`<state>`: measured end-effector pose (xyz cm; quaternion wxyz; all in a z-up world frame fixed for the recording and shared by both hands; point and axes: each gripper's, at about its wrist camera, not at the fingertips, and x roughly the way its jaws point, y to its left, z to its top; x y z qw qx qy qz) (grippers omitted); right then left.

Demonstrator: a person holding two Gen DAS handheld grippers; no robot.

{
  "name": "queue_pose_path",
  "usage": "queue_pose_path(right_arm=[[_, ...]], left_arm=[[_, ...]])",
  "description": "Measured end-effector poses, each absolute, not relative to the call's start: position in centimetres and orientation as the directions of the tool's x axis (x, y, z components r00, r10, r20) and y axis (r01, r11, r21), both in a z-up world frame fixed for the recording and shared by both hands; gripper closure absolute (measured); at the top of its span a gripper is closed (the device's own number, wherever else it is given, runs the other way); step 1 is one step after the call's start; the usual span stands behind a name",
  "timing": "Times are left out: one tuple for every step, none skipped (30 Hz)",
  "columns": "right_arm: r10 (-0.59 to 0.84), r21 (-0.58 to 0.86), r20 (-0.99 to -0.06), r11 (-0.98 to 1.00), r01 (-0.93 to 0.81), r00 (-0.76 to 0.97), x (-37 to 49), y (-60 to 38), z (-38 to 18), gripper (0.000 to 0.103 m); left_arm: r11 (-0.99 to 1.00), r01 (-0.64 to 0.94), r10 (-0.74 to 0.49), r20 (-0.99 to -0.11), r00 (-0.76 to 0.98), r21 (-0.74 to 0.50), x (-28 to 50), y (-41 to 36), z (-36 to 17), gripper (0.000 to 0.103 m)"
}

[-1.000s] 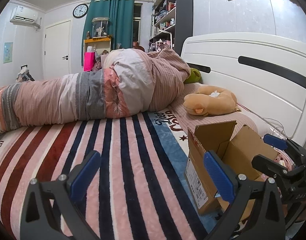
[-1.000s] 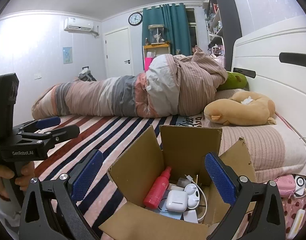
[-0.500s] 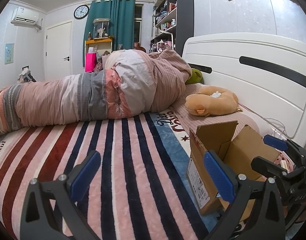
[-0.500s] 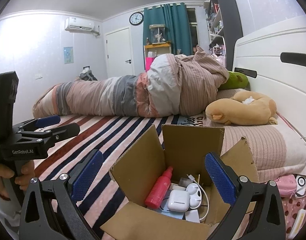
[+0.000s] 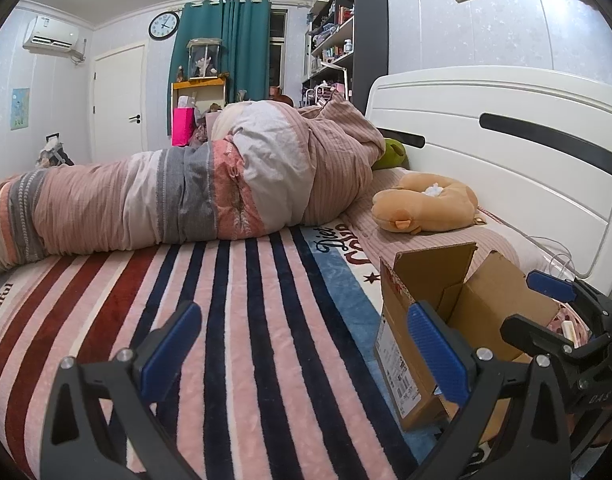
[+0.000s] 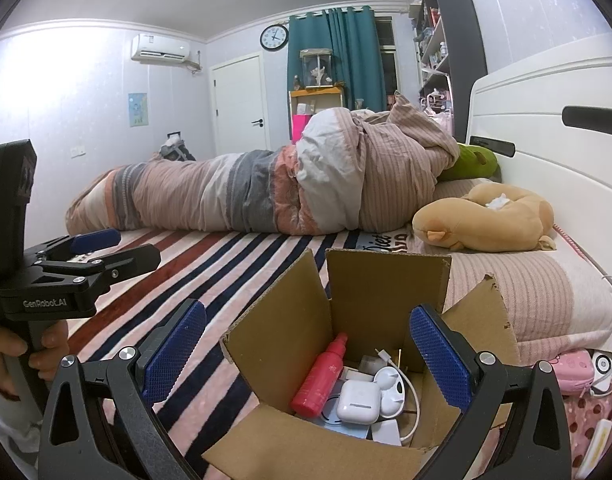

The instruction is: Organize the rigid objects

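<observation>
The left gripper point(image 5: 302, 344) has its fingers wide apart with nothing between them but the striped blanket point(image 5: 242, 320) on the bed. Its right finger point(image 5: 435, 350) covers part of the cardboard box point(image 5: 417, 320). From this side only the box's outer wall and flaps show; the inside is hidden.

The right gripper point(image 6: 306, 348) also has its fingers spread wide, holding nothing. They hang over the open cardboard box point(image 6: 282, 344), one on each side of its opening. Only this view looks into the box. Between the fingers lie a red spray bottle point(image 6: 319, 376), a white earbud case point(image 6: 357, 402), a second white case standing open point(image 6: 389, 390) and a white cable point(image 6: 411, 400). More small white things sit under them, too hard to make out.

Past the right finger, near the edge of the picture, there is a pink pouch point(image 6: 571, 364), partly cut off. The yellow plush toy point(image 6: 489, 220) lies on the bed beyond the box, beside the rolled quilt point(image 6: 266, 196).

The right wrist view shows the left gripper point(image 6: 106, 248) off to the left, held by a hand point(image 6: 30, 354).
</observation>
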<state>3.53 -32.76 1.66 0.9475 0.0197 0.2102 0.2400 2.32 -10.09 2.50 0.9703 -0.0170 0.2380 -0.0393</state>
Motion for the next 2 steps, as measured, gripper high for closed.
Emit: queue_pose_path(right_arm=[[0.463,0.139,-0.389,0.884,-0.446,0.796,3.54,-32.76,1.62,0.000],[0.463,0.139,-0.389,0.884,-0.446,0.797,3.55,-32.75,1.61,0.000]], left_arm=[[0.996,0.067,-0.083,-0.462,0.883,-0.052,2.34,-10.00,2.52,0.001],[0.997,0.065,-0.082,-0.462,0.883,-0.053,2.33,-9.88,2.59,0.001]])
